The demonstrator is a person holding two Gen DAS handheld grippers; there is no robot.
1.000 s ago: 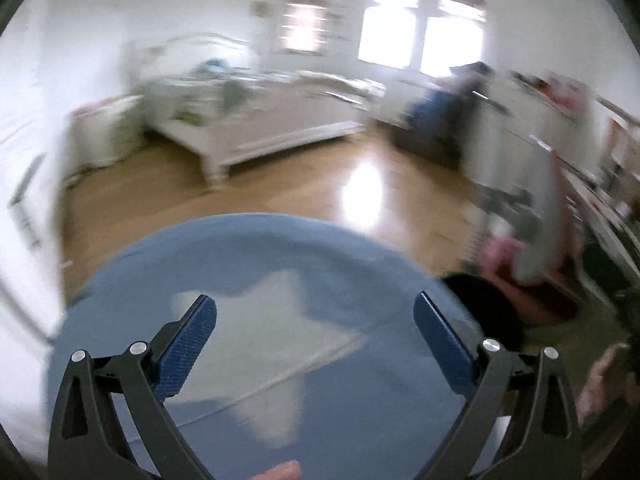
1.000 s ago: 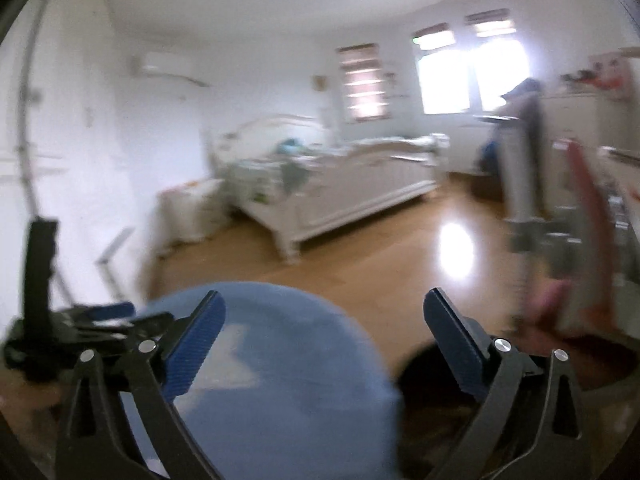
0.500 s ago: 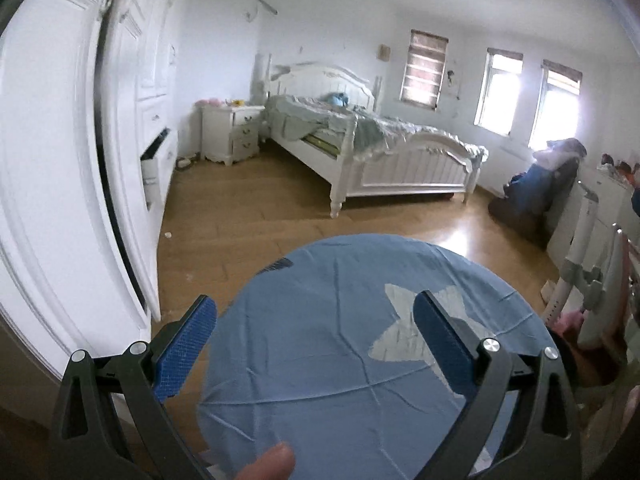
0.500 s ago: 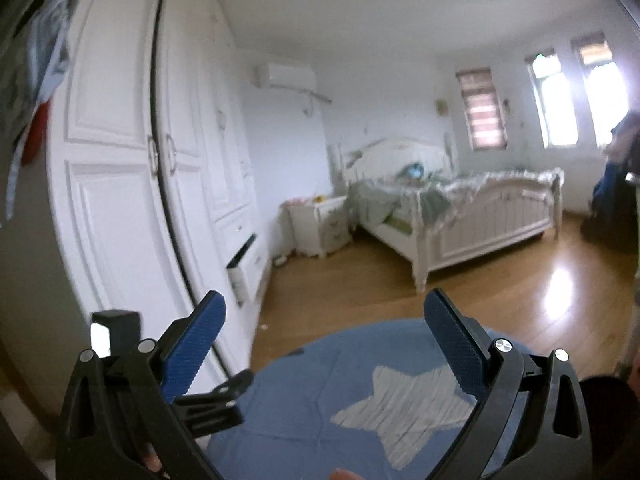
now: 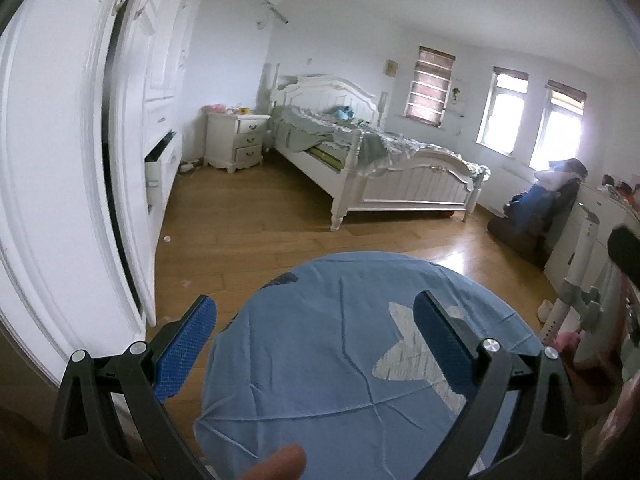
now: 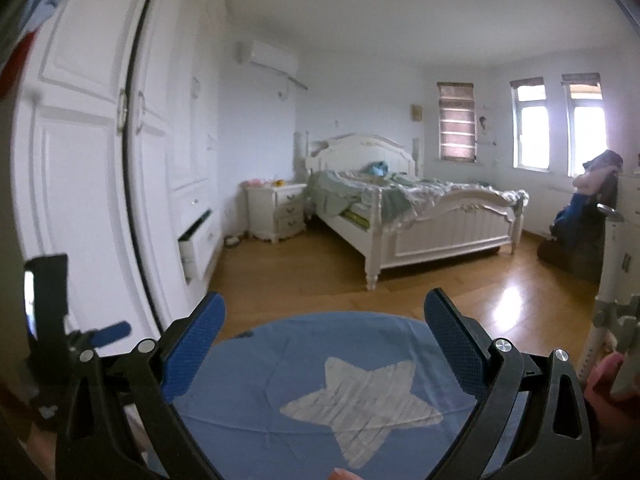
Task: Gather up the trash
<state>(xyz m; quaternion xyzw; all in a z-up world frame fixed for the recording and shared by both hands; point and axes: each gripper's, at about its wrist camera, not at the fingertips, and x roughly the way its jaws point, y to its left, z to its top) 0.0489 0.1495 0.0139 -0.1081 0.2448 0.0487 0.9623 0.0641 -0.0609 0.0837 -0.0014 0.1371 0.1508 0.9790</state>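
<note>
Both your left gripper and right gripper hung spread and empty above the blue star cloth. Nothing was collected yet; a small white scrap on the wooden floor looked like your likely first pickup.

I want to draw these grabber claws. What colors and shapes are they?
Both look alike. The left gripper and the right gripper each have two black arms like a wide V, with triangle cut-outs and round silver bolts. The fingertips wear flat, bright blue pads with a bumpy dotted texture. No cables or writing show.
</note>
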